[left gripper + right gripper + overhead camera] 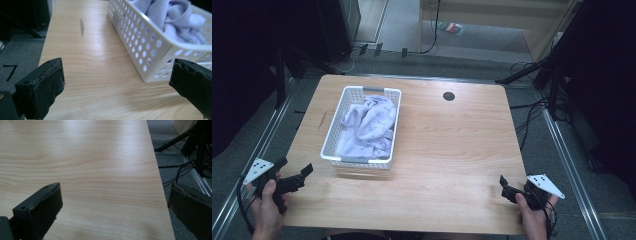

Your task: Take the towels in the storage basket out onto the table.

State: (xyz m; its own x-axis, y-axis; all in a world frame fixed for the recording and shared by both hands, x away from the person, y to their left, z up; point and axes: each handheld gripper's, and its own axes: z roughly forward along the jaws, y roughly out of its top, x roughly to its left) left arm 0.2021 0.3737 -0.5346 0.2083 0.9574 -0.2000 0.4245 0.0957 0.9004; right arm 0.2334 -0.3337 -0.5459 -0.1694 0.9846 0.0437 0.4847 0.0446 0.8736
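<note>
White perforated plastic basket with crumpled lilac cloth on pale wood-grain table.
Left gripper and right gripper: jaws wide apart, holding nothing.

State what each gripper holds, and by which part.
Nothing: the left gripper and right gripper are open, apart from the white perforated plastic basket.

High view is looking forward and down over the whole table from the person's side. Left gripper view is sitting low and close, facing along the white basket wall; both are sharing that basket. Right gripper view is skimming the table's right edge, probably near its front corner.
</note>
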